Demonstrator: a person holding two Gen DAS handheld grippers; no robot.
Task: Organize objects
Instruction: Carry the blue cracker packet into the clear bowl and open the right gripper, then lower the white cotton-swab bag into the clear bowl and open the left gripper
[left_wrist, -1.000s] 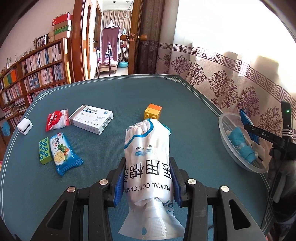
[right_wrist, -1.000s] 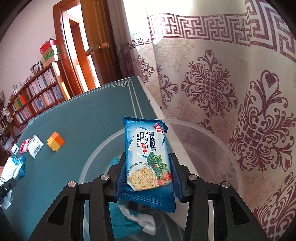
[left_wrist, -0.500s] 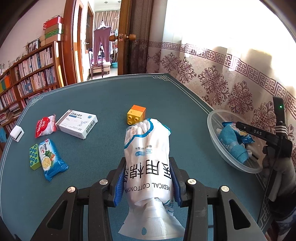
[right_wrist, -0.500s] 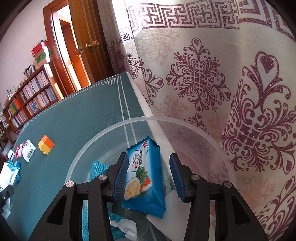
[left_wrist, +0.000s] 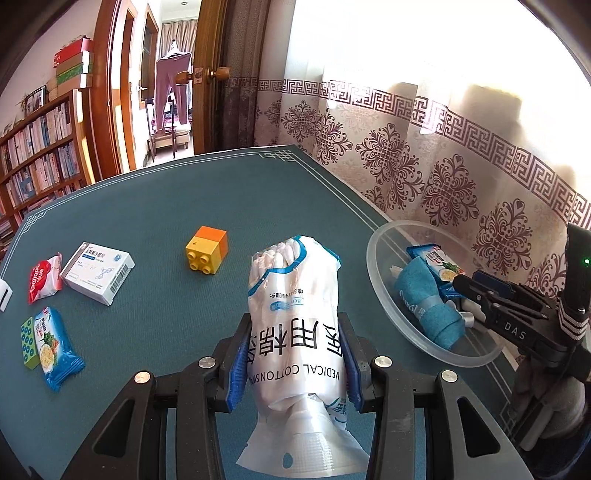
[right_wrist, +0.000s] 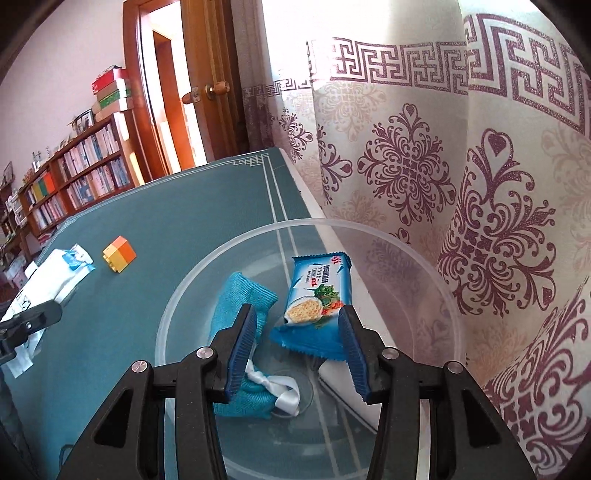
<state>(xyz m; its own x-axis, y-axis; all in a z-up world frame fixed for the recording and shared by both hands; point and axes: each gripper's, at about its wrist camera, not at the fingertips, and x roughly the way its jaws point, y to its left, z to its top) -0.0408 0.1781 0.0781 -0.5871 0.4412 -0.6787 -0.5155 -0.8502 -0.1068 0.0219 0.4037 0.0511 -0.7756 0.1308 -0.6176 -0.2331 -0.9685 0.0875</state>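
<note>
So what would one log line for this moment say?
left tongs: shut on cotton swab bag | right tongs: open, just released | cracker packet: in clear bowl

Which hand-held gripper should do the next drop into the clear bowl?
Left. The left hand-held gripper already clamps the cotton swab bag, with the clear bowl just beside it. The right hand-held gripper stands open and empty above the cracker packet in the bowl.

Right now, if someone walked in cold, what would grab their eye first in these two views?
The white bag of cotton swabs clamped in the left gripper, held above the green table. Next, the clear bowl by the curtain, where the blue cracker packet lies beside a rolled blue cloth, under the open right gripper. The yellow-orange block stands alone mid-table.
</note>
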